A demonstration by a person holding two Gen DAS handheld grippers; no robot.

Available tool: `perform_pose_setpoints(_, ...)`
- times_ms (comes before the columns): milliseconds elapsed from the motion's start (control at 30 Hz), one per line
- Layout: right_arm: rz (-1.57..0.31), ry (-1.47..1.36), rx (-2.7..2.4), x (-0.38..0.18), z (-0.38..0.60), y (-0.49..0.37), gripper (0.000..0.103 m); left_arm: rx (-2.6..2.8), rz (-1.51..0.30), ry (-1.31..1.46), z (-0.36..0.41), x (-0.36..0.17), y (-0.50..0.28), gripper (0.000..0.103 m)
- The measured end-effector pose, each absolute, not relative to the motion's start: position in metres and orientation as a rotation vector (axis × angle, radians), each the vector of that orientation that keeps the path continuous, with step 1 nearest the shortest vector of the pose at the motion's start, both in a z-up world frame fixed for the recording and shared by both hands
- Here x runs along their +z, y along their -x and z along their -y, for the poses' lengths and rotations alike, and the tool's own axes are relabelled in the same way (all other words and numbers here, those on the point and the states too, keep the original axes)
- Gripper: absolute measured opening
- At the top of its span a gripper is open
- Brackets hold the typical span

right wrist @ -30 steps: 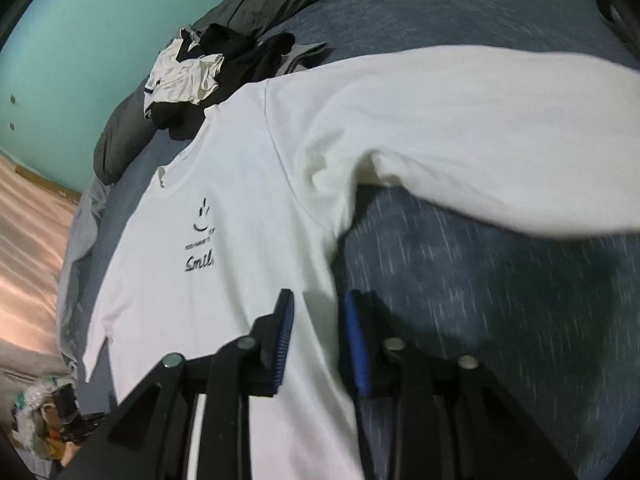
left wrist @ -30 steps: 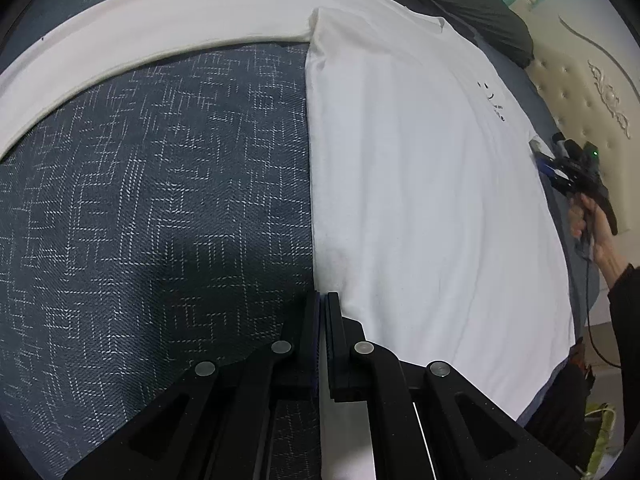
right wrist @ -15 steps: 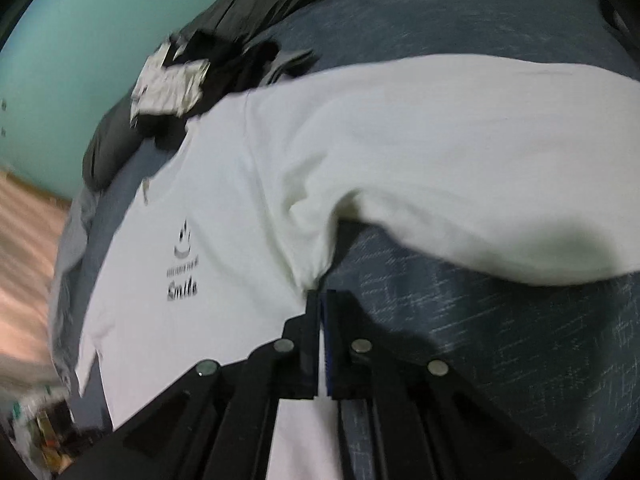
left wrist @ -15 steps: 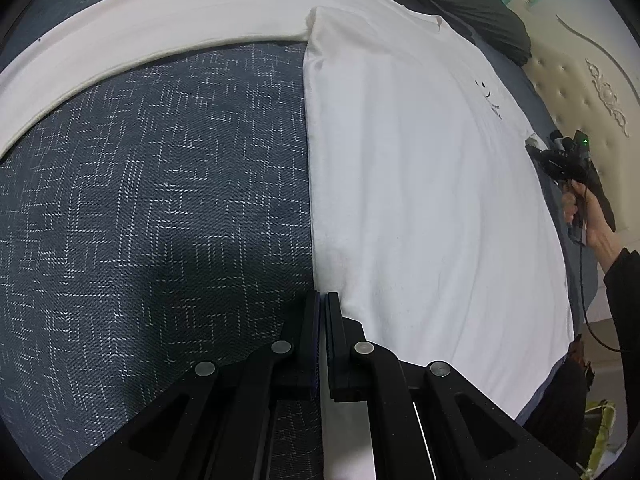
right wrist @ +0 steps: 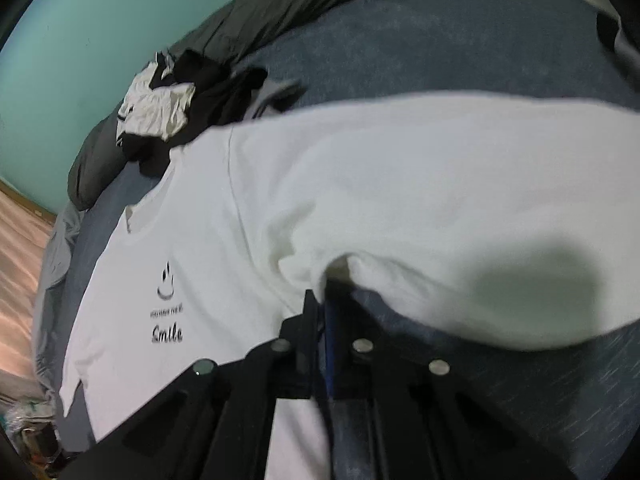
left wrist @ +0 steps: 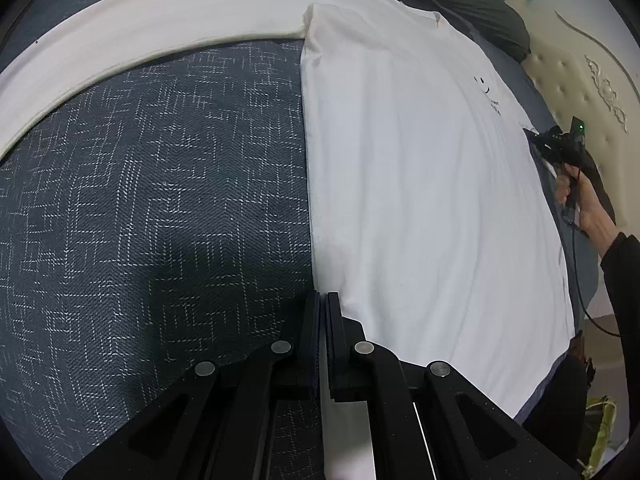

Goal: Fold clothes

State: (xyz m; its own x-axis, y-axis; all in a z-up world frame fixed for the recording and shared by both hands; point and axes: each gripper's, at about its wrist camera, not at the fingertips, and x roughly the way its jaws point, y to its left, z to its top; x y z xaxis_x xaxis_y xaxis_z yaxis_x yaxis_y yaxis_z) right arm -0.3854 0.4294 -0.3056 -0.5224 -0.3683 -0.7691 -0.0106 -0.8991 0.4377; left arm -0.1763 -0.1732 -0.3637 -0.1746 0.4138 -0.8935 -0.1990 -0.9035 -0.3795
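Observation:
A white long-sleeved shirt (left wrist: 420, 168) with a small "Smile" print (right wrist: 168, 334) lies flat on a dark blue bedspread (left wrist: 160, 200). My left gripper (left wrist: 323, 300) is shut on the shirt's side edge near the hem, and white cloth runs down between its fingers. My right gripper (right wrist: 320, 298) is shut on the shirt at the armpit, where the cloth puckers and lifts under the sleeve (right wrist: 460, 208). The left wrist view shows the right gripper (left wrist: 538, 140) at the shirt's far edge, held by a hand (left wrist: 588, 204). The other sleeve (left wrist: 140, 32) stretches out sideways.
A heap of black and white clothes (right wrist: 172, 108) lies beyond the shirt's collar, with a dark grey duvet (left wrist: 480, 4) behind it. A cream tufted headboard (left wrist: 580, 80) and a teal wall (right wrist: 80, 40) border the bed. The bed's edge runs past the hem at the lower right.
My right gripper's jaws closed on the shirt at the armpit, and the cloth there has risen a little. The left gripper has stayed shut in place.

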Motion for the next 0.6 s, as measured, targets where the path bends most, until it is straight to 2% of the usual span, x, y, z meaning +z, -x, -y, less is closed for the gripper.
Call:
perform_pose_setpoints(267,0.515,-1.419,-2.534,-0.3,-0.426,0.393,0.003,2.121,0.239,1.713,0.181,-0.362,0.176,0.002)
perform_pose_setpoints(433,0.511,-1.507,-2.522,-0.299,-0.433,0.381,0.008,2.113,0.269,1.725,0.189,-0.362,0.176,0.002)
perform_pose_setpoints(500,0.542,-1.516,-2.482,-0.297,-0.439,0.37,0.012,2.112,0.271,1.727,0.192,-0.362,0.175,0.002)
perform_pose_setpoints(567,0.568,-1.525,-2.416,-0.296,-0.444,0.354,0.026,2.113,0.267,1.728,0.195,-0.361,0.174,0.002)
perform_pose_setpoints(600,0.556,-1.528,-2.386,-0.295,-0.445,0.344,0.026,2.113,0.268,1.728,0.196,-0.361,0.173,0.002)
